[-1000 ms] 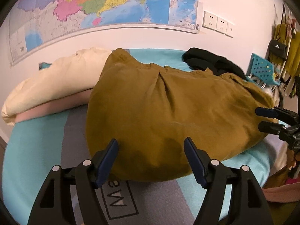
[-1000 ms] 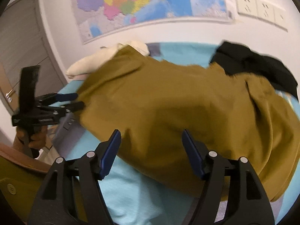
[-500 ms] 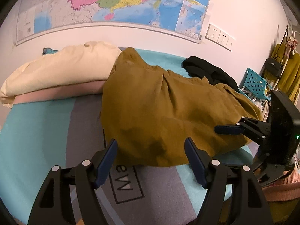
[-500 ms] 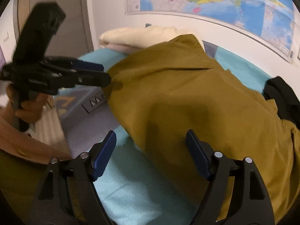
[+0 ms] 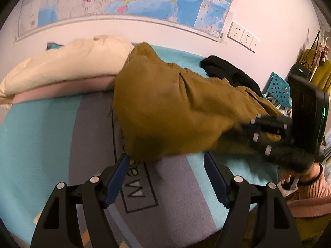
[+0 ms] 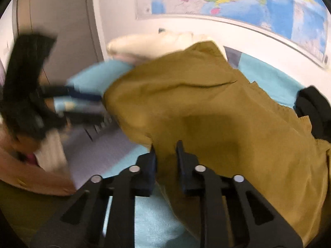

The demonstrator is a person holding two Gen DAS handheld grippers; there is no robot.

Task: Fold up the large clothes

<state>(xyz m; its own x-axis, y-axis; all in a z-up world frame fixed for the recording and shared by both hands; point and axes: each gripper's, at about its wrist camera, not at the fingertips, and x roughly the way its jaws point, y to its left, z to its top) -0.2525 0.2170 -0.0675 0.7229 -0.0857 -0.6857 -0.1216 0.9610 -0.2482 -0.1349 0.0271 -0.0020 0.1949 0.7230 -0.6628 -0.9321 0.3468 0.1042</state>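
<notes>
I see the bed, teal and grey, carrying everything. The mustard garment lies heaped across its middle, reaching from the cream pillow at the far edge toward the near edge. A black garment sits beside it by the wall. My right gripper has its jaws clamped on the mustard garment's near hem. My left gripper has its jaws apart, at the hem.

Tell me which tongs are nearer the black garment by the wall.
Right. The right tongs are shut on the mustard garment's near edge, at the side where the black garment lies. The left tongs hang open at the mustard garment's opposite corner.
</notes>
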